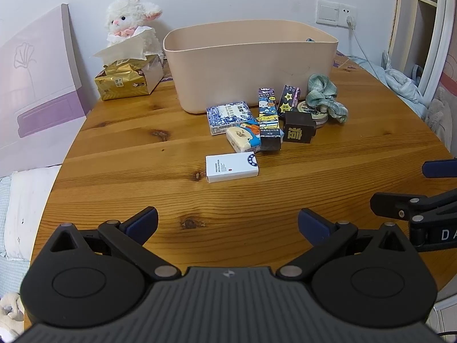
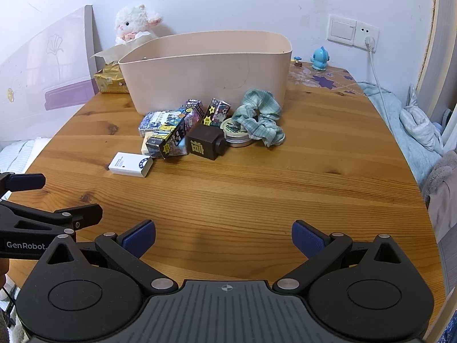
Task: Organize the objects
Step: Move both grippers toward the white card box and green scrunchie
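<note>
I see the white box (image 1: 232,168) lying flat nearest me, long axis left-right, just apart from the cluster of small boxes (image 1: 268,123) in front of the pink bin (image 1: 251,65). Left gripper (image 1: 228,224) and right gripper (image 2: 223,238) both spread wide, empty, over the wooden table (image 1: 142,171).

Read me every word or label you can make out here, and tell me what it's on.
"GenRobot": left gripper body, right wrist view.
"DA", cut off: right gripper body, left wrist view.
One large gold Chinese character: black cube.
Cartoon boxes, white box, tissue pack: print too small to read.
</note>
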`<state>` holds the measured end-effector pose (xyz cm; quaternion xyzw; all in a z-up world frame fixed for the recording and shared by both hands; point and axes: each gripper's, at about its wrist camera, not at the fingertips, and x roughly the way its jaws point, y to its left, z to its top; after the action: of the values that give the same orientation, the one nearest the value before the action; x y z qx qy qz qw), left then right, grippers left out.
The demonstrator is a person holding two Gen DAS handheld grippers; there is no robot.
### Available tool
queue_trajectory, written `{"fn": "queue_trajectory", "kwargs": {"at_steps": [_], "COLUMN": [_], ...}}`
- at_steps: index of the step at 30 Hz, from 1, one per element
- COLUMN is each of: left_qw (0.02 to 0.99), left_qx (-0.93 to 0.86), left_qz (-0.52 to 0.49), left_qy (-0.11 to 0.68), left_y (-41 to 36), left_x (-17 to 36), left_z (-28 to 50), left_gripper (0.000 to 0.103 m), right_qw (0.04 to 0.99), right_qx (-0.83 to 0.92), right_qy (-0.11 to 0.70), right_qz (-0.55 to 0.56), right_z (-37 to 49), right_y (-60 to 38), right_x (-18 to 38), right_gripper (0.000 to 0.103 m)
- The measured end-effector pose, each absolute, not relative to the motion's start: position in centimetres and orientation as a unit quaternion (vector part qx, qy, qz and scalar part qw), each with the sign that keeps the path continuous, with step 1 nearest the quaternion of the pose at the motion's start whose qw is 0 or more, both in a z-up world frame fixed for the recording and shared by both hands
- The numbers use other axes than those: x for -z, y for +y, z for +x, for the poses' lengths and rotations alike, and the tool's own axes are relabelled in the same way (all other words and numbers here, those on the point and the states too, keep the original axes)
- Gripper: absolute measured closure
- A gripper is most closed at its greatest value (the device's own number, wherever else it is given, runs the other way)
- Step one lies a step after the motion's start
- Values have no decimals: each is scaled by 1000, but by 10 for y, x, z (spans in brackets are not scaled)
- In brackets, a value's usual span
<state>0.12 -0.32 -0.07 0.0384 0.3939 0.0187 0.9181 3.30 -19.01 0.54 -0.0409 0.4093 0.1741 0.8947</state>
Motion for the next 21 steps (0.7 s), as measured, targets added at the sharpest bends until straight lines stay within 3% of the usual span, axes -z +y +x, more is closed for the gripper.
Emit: {"fn": "queue_trajectory", "kwargs": {"at_steps": [21], "left_qw": [918], "left_qx": [-33], "left_qz": [35], "left_qy": [394], "left_y": [-3], "left_x": [-1], "left_z": [5], "left_gripper": [0], "right_qw": [895], "right_qx": [-173], "right_qy": [409], "right_qz": [-39], "right_z": [36], "right_y": [-190], "right_x": [-6], "right_gripper": [0]}}
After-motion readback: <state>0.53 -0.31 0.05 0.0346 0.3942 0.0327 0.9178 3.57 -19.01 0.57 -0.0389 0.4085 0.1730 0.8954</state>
